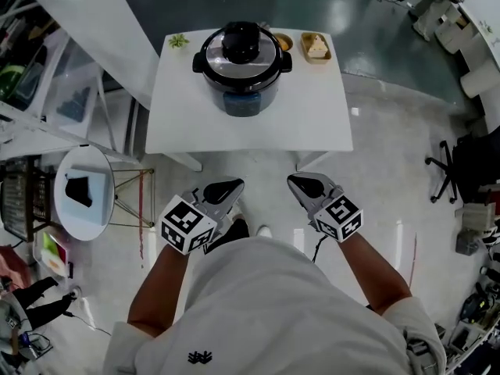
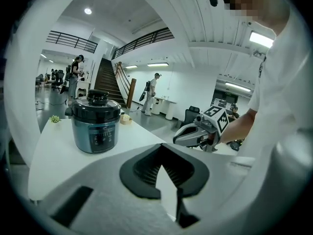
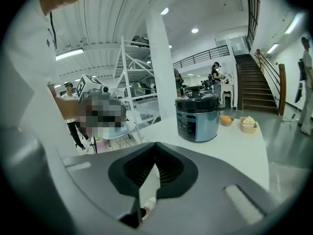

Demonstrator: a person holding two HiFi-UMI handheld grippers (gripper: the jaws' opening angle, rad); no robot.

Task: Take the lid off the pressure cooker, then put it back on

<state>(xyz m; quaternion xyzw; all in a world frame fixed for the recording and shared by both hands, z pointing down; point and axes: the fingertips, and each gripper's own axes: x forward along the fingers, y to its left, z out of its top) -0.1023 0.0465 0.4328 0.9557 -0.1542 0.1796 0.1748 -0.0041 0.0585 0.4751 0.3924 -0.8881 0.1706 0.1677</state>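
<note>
The pressure cooker (image 1: pixel 242 75) stands at the back of the white table (image 1: pixel 312 123), its black lid (image 1: pixel 241 47) sitting on the pot. It also shows in the left gripper view as the cooker (image 2: pixel 96 124) and in the right gripper view as the cooker (image 3: pixel 198 116), well ahead of the jaws. My left gripper (image 1: pixel 228 187) and right gripper (image 1: pixel 300 183) hang side by side over the floor, short of the table's front edge. Both point at the table. The jaws of the left gripper (image 2: pixel 161 145) meet at their tips with nothing between them, and so do those of the right gripper (image 3: pixel 155 145).
Behind the cooker sit a small green plant (image 1: pixel 178 41), a bowl (image 1: pixel 283 42) and a tray of food (image 1: pixel 316 47). A round white side table (image 1: pixel 84 192) and shelving stand at the left. A black office chair (image 1: pixel 449 170) is at the right.
</note>
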